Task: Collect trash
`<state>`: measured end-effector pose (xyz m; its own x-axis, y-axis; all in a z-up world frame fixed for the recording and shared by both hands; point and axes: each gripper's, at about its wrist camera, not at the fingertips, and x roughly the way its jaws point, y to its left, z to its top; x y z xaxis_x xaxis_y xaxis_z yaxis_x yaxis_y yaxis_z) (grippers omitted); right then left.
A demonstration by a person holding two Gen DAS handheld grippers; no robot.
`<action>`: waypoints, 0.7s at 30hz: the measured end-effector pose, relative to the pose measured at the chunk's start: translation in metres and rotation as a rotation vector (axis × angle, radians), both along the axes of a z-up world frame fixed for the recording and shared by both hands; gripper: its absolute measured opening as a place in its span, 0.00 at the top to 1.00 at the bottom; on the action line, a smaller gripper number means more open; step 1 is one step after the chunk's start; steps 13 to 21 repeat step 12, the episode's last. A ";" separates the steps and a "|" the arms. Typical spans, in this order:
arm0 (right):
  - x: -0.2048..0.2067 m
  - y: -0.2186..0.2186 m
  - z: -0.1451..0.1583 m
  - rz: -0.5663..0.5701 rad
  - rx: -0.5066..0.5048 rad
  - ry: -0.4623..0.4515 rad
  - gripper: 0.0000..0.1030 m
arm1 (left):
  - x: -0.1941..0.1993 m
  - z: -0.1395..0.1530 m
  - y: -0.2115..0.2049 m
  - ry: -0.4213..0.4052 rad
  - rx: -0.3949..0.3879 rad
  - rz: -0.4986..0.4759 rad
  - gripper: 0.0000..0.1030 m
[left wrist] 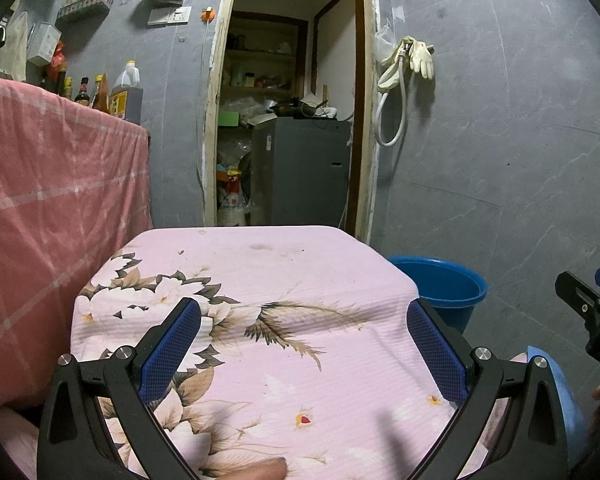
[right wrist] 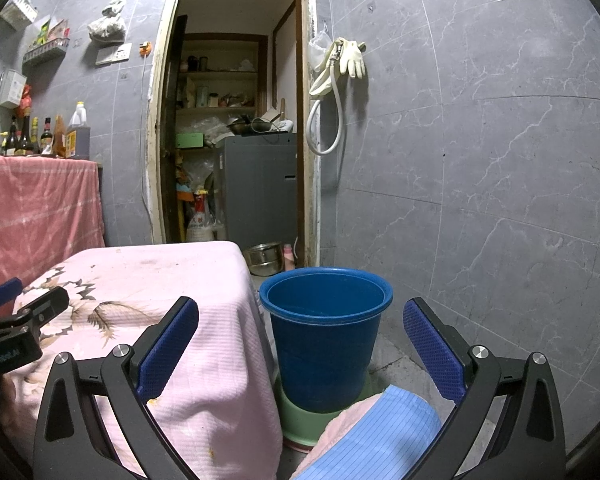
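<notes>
A blue bucket (right wrist: 326, 336) stands on the floor to the right of a low table under a pink floral cloth (right wrist: 148, 280); no trash shows inside it. The bucket also shows in the left wrist view (left wrist: 444, 288), past the cloth (left wrist: 260, 280). My left gripper (left wrist: 303, 340) is open and empty above the cloth. My right gripper (right wrist: 300, 340) is open and empty, in front of the bucket. The right gripper's tip shows at the left wrist view's right edge (left wrist: 588, 308), and the left gripper's at the right wrist view's left edge (right wrist: 16, 320). No loose trash shows on the cloth.
A higher counter under a pink checked cloth (left wrist: 52, 184) stands at the left with sauce bottles (left wrist: 112, 92). An open doorway (left wrist: 288, 120) leads to a storeroom with a grey appliance (right wrist: 260, 192). A metal pot (right wrist: 265, 258) sits on the floor. Grey tiled wall (right wrist: 480, 160) at right.
</notes>
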<state>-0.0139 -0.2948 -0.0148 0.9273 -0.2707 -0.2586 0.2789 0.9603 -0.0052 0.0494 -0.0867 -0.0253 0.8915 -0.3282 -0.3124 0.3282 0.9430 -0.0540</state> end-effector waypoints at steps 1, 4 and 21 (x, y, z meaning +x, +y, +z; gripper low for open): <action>0.000 0.000 0.000 0.000 -0.001 0.001 0.00 | 0.000 -0.001 0.001 -0.001 -0.001 0.001 0.02; 0.000 0.000 0.000 0.000 -0.001 0.001 0.00 | 0.000 -0.002 0.002 -0.002 0.003 0.005 0.02; 0.003 0.000 0.002 0.003 -0.003 0.009 0.00 | 0.002 -0.004 0.006 0.005 -0.002 -0.007 0.02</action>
